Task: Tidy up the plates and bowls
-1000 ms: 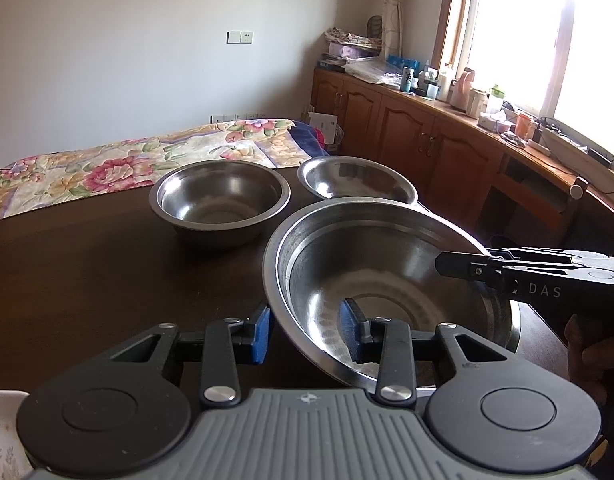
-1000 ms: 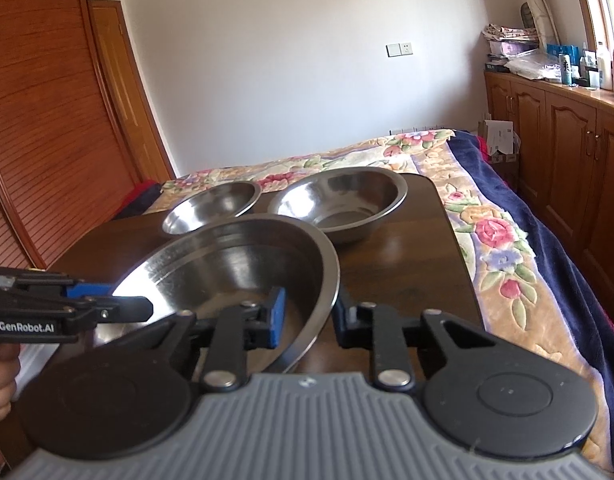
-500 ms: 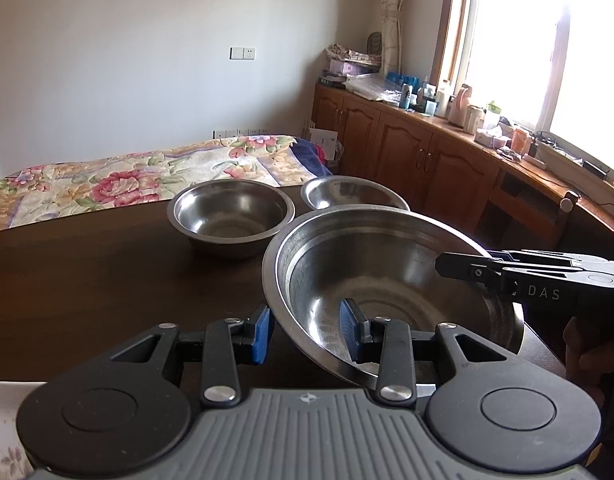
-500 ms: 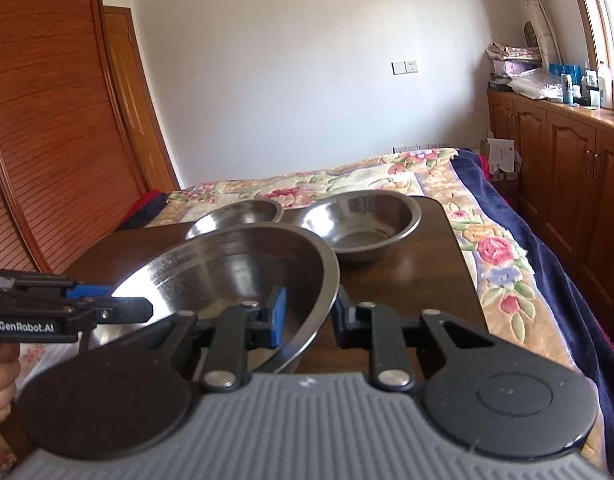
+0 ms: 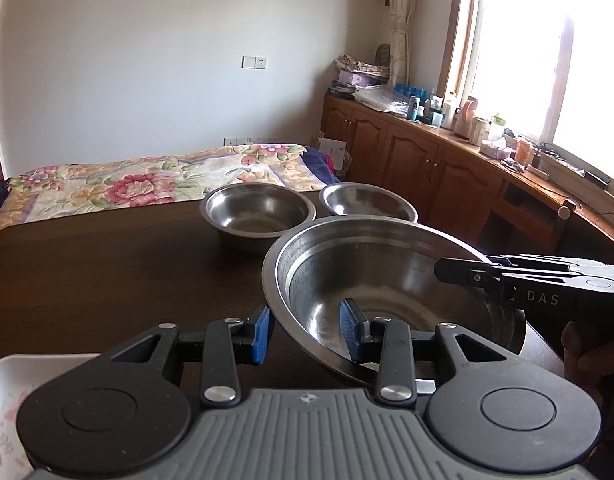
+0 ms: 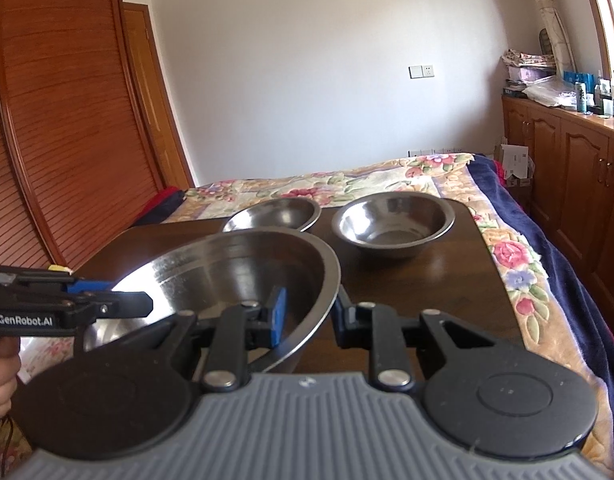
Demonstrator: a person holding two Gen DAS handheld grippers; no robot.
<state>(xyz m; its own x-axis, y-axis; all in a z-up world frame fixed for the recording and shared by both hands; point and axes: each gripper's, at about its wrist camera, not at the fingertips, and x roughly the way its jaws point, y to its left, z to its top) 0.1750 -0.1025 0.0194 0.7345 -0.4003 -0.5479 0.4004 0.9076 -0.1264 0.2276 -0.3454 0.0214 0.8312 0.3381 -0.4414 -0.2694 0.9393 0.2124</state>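
Big steel bowl [image 5: 387, 280] is held up off the dark wood worktop [image 5: 107, 264] by both tools at once: left gripper [image 5: 305, 332] has its blue fingers [image 5: 349, 334] straddling the near-left rim, one pad inside, one outside, w/ a gap showing at the wall, so can't tell if they actually bite; right gripper [image 6: 307, 314] straddles the opposite rim the same way, also not clear if clamped. Step in hand looks like carrying the big bowl, prob. to regroup w/ the two smaller ones. Those sit toward the far edge: a deep steel bowl [image 5: 259, 212] and a shallower steel bowl [image 5: 367, 202] just beside it, rims nearly touching. Next move, I'd judge: keep both rims level and set the big bowl down on bare worktop, then nest the smaller ones inside. Room: open wood to the left & centre; a floral tray [image 5: 3, 400] at the near-left corner; far edge abuts a floral bedspread [image 5: 127, 180], right edge drops off close.
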